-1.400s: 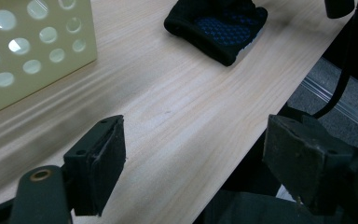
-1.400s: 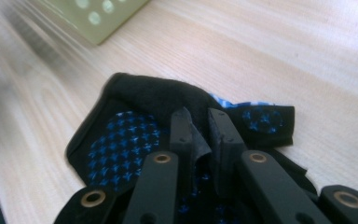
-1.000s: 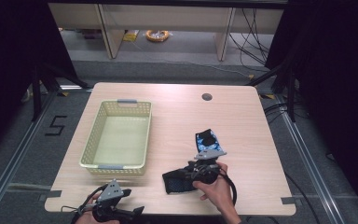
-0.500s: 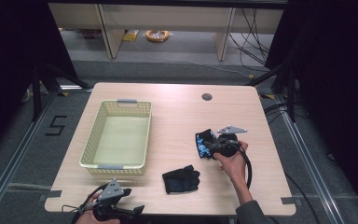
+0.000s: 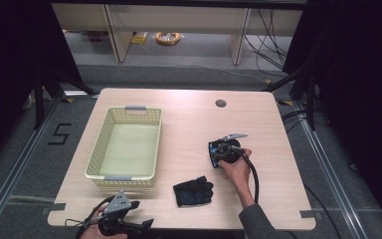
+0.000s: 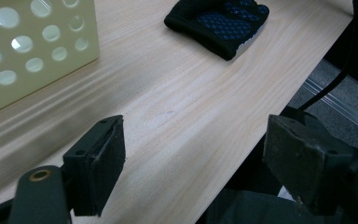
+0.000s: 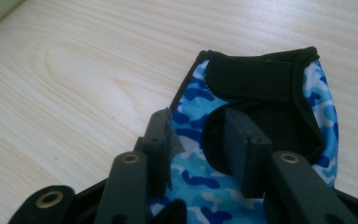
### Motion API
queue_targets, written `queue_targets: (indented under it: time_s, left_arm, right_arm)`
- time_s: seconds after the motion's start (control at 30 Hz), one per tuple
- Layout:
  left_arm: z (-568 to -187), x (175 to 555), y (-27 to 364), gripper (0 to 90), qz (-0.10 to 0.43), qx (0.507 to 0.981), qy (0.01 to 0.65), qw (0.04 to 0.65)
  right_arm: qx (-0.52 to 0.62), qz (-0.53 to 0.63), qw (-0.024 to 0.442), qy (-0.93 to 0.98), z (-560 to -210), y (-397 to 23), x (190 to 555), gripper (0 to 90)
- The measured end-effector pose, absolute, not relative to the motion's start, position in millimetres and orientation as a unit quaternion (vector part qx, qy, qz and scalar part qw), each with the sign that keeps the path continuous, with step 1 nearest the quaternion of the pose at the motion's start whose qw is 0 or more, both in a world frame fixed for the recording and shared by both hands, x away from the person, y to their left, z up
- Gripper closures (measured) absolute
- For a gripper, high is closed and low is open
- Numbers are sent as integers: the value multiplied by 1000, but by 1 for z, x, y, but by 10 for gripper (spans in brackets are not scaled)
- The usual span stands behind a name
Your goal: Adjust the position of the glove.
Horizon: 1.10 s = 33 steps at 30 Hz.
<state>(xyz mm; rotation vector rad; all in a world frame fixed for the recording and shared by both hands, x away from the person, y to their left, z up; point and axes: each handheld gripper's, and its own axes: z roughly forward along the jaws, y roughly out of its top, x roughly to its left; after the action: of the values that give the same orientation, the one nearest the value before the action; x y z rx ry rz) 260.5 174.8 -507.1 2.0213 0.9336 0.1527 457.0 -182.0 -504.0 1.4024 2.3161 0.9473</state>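
When viewed from above, a pale wooden bench (image 5: pixel 189 124), rounded at the corners. Toward its left edge, a cream perforated basket (image 5: pixel 95 149), long side running front to back, nothing inside; perforated wall also visible at upper left in the left gripper view. Low at the front left corner, the left gripper (image 5: pixel 144 224), hanging partly off the front edge and pointing along it toward the right; jaws spread wide in its own view (image 6: pixel 196 154), bare wood and the bench edge between them, gripping nothing. Right of centre, well apart from the basket, the right gripper (image 5: pixel 219 152), carried by the right hand (image 5: pixel 235 172) and tipped down onto the blue camouflage glove (image 5: pixel 212 148). Seen along its own jaws (image 7: pixel 200 135): roughly half open, having just been closing, one jaw at the glove's blue side, the other over the dark cuff opening below the black strap, blue fabric (image 7: pixel 191 88) lying between the pads, no pinch visible. Nearer the front edge, about midway along it and left of the right forearm, a black glove (image 5: pixel 193 191), flat and untouched, blue dotted palm up in the left gripper view (image 6: pixel 219 21). Near the back edge, right of centre, a small dark round hole (image 5: pixel 221 103).
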Motion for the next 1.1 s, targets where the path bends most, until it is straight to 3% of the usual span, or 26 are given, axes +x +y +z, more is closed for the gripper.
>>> queue_targets:
  time_s: [0.13, 0.2, 0.27, 0.47, 0.5, 0.7, 1.0, 1.1]
  left_arm:
    - [-507, 261, 176, 203, 65, 818, 370, 436]
    - [-507, 261, 176, 204, 65, 819, 370, 435]
    - [-506, 261, 177, 203, 59, 825, 367, 425]
    - [-506, 261, 175, 205, 66, 819, 365, 438]
    - [-506, 260, 175, 205, 63, 821, 363, 436]
    - [-507, 261, 177, 204, 67, 823, 362, 433]
    - [-507, 261, 176, 205, 68, 815, 371, 440]
    - [-506, 262, 176, 205, 58, 814, 372, 442]
  right_arm:
    - [482, 312, 164, 802, -504, -178, 452, 739]
    - [468, 324, 153, 808, -505, -180, 453, 842]
    - [471, 346, 136, 800, -508, -182, 453, 885]
    - [464, 355, 126, 802, -507, -187, 453, 896]
    - [454, 367, 142, 799, -506, -187, 452, 896]
    - [425, 404, 143, 797, -471, -194, 444, 896]
    - [378, 449, 139, 798, -444, -197, 422, 896]
    - [363, 461, 108, 802, -437, -188, 408, 896]
